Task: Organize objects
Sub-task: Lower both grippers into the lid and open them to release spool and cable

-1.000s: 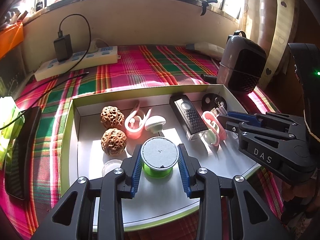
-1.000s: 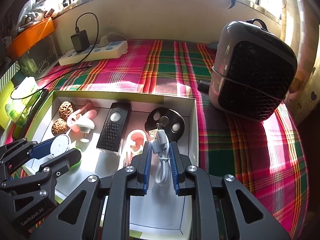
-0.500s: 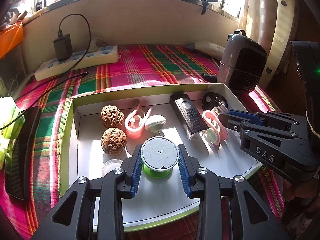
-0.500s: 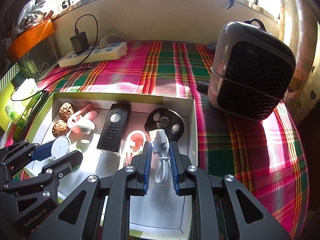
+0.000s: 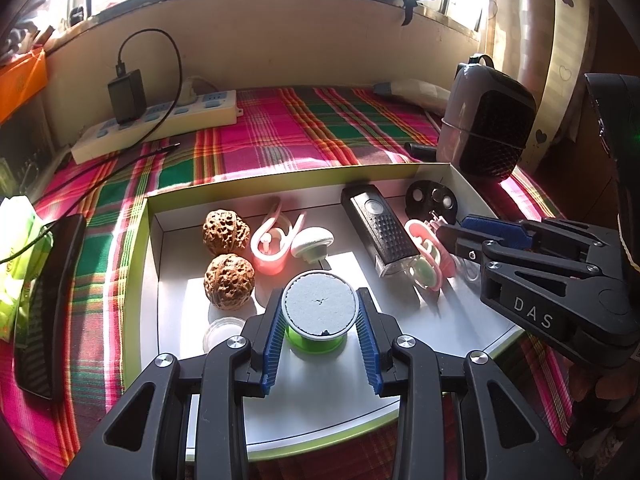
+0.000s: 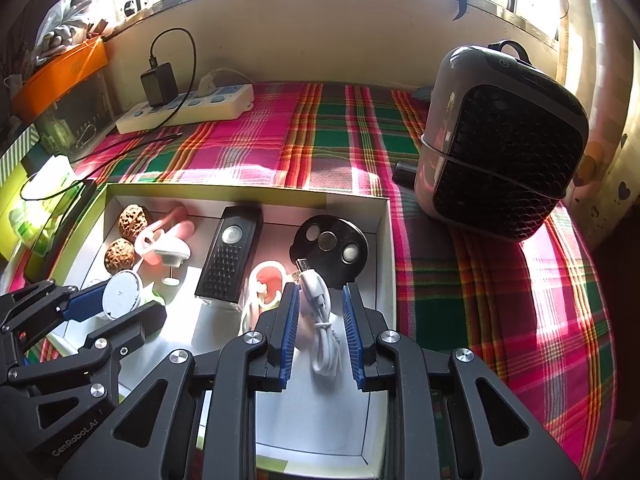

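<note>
Left wrist view: the left gripper (image 5: 320, 312) brackets a green spool (image 5: 318, 318) in the white box (image 5: 456, 172); pads look just parted from its rim, so it seems released. "DAS" reads on the right gripper (image 5: 454, 232).

Right wrist view: the right gripper (image 6: 320, 312), fingers spread, straddles a white USB cable (image 6: 322, 320) lying lengthwise between them, untouched. "GenRobot.AI" marks the left gripper's (image 6: 116, 304) body.
</note>
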Motion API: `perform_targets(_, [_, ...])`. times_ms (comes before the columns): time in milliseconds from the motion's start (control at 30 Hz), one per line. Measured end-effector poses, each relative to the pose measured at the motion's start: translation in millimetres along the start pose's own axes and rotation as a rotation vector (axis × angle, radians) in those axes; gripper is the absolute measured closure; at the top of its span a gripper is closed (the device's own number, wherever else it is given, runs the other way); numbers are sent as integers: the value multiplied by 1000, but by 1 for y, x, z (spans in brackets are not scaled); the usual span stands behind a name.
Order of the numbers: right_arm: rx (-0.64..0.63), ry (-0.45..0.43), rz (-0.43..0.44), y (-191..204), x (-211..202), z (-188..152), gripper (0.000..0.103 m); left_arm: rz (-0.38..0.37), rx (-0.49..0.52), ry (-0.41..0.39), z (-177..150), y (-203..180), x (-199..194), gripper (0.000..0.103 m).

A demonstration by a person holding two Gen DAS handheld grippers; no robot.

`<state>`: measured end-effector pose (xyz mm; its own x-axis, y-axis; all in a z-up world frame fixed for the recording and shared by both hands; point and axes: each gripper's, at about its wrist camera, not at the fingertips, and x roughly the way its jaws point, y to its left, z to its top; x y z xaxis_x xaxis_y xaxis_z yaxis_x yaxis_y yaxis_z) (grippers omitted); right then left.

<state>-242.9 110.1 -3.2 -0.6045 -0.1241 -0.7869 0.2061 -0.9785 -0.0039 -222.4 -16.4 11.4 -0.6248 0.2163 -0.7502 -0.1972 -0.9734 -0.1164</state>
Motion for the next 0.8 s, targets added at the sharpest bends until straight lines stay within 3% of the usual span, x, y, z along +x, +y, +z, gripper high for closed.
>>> perform_targets(667, [7,-20,3,4,-8,-3,71,26,-6,-5,-1,1,-8,69])
perform_targets(800, [0,-42,12,6,-15,-7,64,31,-5,-21,-1,-1,-14,69])
